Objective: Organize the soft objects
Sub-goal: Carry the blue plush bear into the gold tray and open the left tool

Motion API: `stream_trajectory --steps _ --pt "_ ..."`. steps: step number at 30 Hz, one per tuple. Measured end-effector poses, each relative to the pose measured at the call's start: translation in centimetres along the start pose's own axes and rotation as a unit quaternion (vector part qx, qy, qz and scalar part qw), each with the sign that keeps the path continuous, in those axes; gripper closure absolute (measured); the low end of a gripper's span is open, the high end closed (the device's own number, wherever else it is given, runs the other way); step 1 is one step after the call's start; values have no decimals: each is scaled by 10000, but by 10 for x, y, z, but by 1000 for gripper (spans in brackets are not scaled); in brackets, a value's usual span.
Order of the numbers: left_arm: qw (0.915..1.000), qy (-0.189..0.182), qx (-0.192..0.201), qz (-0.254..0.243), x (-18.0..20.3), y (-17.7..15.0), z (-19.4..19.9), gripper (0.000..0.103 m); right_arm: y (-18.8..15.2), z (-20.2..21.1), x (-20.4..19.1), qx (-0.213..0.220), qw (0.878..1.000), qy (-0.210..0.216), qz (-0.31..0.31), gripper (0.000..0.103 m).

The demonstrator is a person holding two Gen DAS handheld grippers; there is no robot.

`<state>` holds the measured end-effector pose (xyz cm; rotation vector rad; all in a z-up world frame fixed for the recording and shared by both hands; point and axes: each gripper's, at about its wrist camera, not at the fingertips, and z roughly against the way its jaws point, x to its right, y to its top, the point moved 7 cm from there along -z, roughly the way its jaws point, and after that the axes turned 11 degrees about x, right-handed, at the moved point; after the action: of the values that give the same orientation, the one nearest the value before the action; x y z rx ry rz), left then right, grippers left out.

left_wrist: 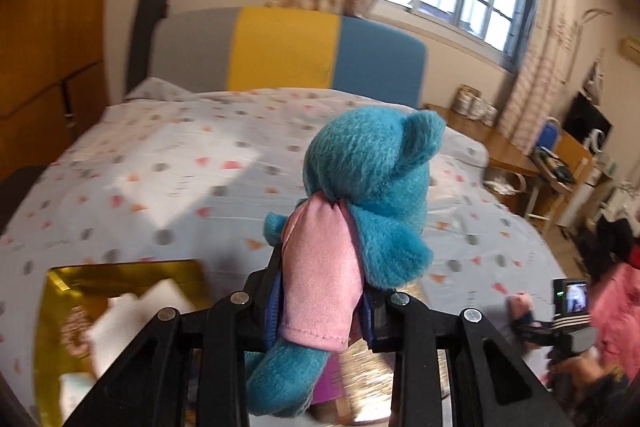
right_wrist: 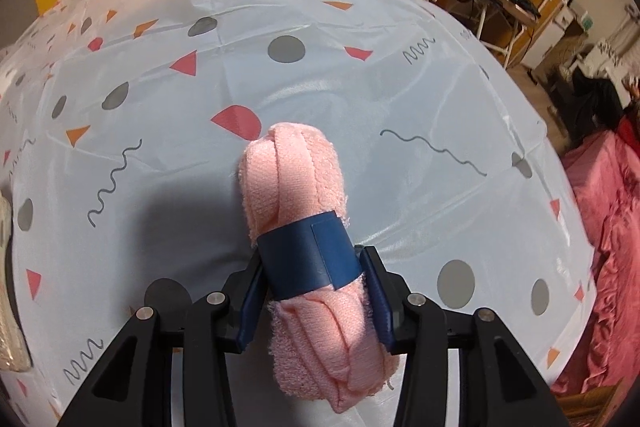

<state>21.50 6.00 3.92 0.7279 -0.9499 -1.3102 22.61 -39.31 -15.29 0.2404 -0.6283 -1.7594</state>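
Note:
My left gripper [left_wrist: 320, 303] is shut on a teal plush bear [left_wrist: 372, 179] with a pink satin cape; it is lifted above the bed, its head up and facing away. A gold box [left_wrist: 120, 279] with white items inside lies on the bed below left. My right gripper [right_wrist: 316, 287] is shut on a rolled pink towel [right_wrist: 296, 179] bound by a dark blue paper band [right_wrist: 308, 259], held just above the patterned bedsheet [right_wrist: 160, 87]. In the left wrist view the right gripper [left_wrist: 528, 319] shows at the far right with the pink roll at its tip.
The bed has a headboard [left_wrist: 288, 51] in grey, yellow and blue. A wooden desk [left_wrist: 492, 143] with tins and a chair stands to the right under the window. A pink blanket [right_wrist: 612, 247] lies beside the bed at the right. A pale object [right_wrist: 8, 307] is at the left edge.

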Motion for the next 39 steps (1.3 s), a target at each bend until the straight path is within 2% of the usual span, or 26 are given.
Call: stream_trajectory --steps 4,12,28,30,35,39 --pt "9993 368 87 25 -36 -18 19 71 -1 5 -8 66 9998 -76 164 59" --pt "9969 783 67 67 -79 -58 56 71 -2 8 -9 59 9999 -49 119 59" --pt "9914 1237 -200 369 -144 -109 81 70 -4 9 -18 244 9969 -312 677 62" --pt "9902 1255 -265 543 -157 -115 84 70 -4 10 -20 255 9966 -340 710 62" --pt "9824 1576 -261 969 -203 -125 104 70 -6 10 -20 263 9963 -348 744 62" --pt "9691 2003 -199 1426 -252 -132 132 70 -6 12 -22 282 9958 -350 792 62"
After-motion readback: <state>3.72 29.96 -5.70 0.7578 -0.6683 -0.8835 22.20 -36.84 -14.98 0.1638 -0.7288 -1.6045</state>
